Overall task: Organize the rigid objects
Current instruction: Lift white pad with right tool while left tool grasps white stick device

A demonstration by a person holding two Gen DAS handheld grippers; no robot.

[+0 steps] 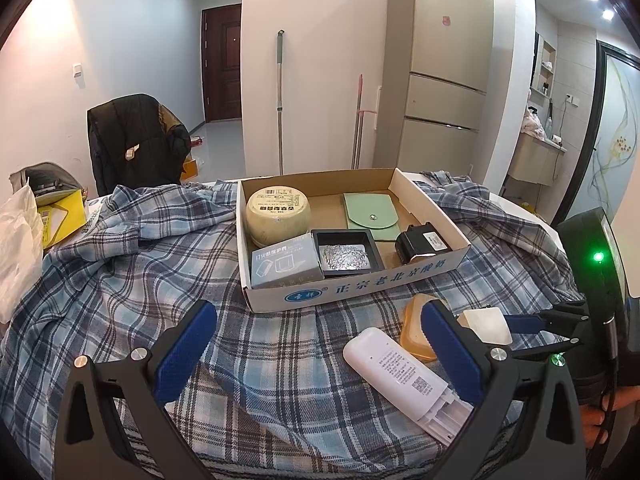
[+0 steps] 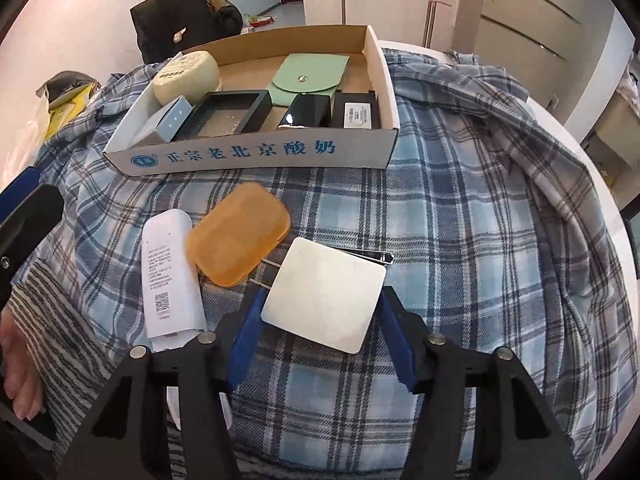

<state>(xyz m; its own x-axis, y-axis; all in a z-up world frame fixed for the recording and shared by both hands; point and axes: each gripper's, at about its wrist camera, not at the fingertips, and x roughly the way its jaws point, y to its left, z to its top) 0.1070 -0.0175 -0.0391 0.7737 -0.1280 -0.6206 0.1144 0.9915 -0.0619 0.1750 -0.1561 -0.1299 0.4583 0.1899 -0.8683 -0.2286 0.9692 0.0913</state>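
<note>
My right gripper (image 2: 320,300) is shut on a white square plate (image 2: 324,296), its blue pads pressing the plate's left and right edges just above the plaid cloth. In the left wrist view that same right gripper (image 1: 516,336) and the plate (image 1: 486,322) sit at the right. An orange translucent lid (image 2: 238,236) and a white remote-like device (image 2: 170,276) lie to the left of the plate. My left gripper (image 1: 318,354) stands open, with the white device (image 1: 400,376) lying on the cloth by its right finger (image 1: 452,352). Beyond is the cardboard box (image 1: 352,286).
The box holds a round cream tin (image 1: 278,216), a grey-blue carton (image 1: 286,264), a black tray with foil (image 1: 346,256), a green pouch (image 1: 372,214) and a black charger (image 1: 422,244). A metal clip (image 2: 372,256) pokes out from under the plate. A chair with a dark jacket (image 1: 136,144) stands behind.
</note>
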